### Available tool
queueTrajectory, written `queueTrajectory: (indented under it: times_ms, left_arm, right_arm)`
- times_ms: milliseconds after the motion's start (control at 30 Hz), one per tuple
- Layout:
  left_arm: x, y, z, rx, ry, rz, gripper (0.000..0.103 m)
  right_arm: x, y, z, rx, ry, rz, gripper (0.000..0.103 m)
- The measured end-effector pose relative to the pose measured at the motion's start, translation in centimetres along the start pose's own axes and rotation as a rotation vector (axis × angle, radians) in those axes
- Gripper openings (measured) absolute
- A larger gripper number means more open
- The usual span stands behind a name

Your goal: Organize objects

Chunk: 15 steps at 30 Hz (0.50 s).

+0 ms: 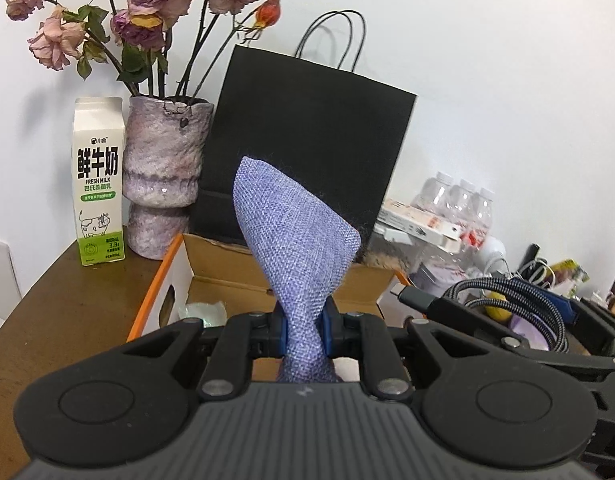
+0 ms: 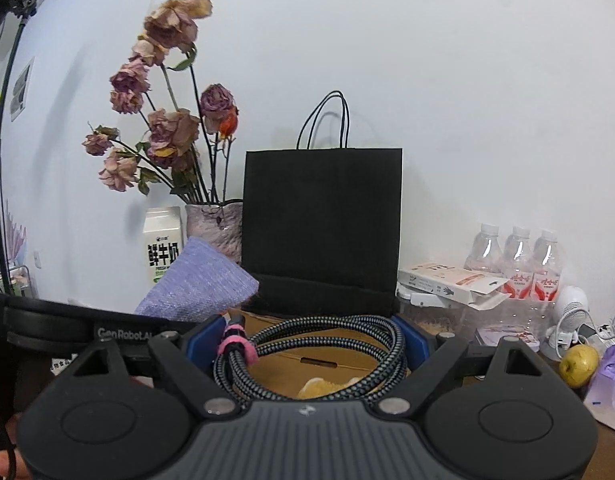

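My left gripper (image 1: 304, 334) is shut on a purple woven cloth pouch (image 1: 295, 236), which sticks up between the blue pads above an open cardboard box (image 1: 227, 276). The same pouch (image 2: 199, 282) shows at the left of the right wrist view. My right gripper (image 2: 305, 342) stands wide with a coiled braided cable (image 2: 327, 330) spanning its blue pads, held between them; a pink strap (image 2: 235, 346) binds the coil. That cable (image 1: 507, 300) also appears at the right of the left wrist view. The box (image 2: 291, 364) lies below the coil.
A black paper bag (image 1: 307, 140) stands behind the box against the white wall. A milk carton (image 1: 99, 184) and a vase of dried roses (image 1: 163, 176) sit on the brown table at left. Water bottles (image 2: 515, 256), a white carton (image 2: 451, 278), a small fan (image 2: 571, 312) and a yellow fruit (image 2: 579, 366) crowd the right.
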<state>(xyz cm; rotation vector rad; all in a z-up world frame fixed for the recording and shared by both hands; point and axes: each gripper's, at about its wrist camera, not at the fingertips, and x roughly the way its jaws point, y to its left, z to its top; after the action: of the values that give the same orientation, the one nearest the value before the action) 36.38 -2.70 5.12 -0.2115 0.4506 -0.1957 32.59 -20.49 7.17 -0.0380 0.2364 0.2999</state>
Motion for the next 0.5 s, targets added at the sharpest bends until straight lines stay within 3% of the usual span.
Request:
queueTrajectory:
  times_ms: [500]
  left_arm:
    - [5.9, 2.1, 1.8, -0.042, 0.038, 0.031, 0.016]
  right_arm:
    - [7.8, -1.9, -0.8, 0.047, 0.051, -0.003, 0.088]
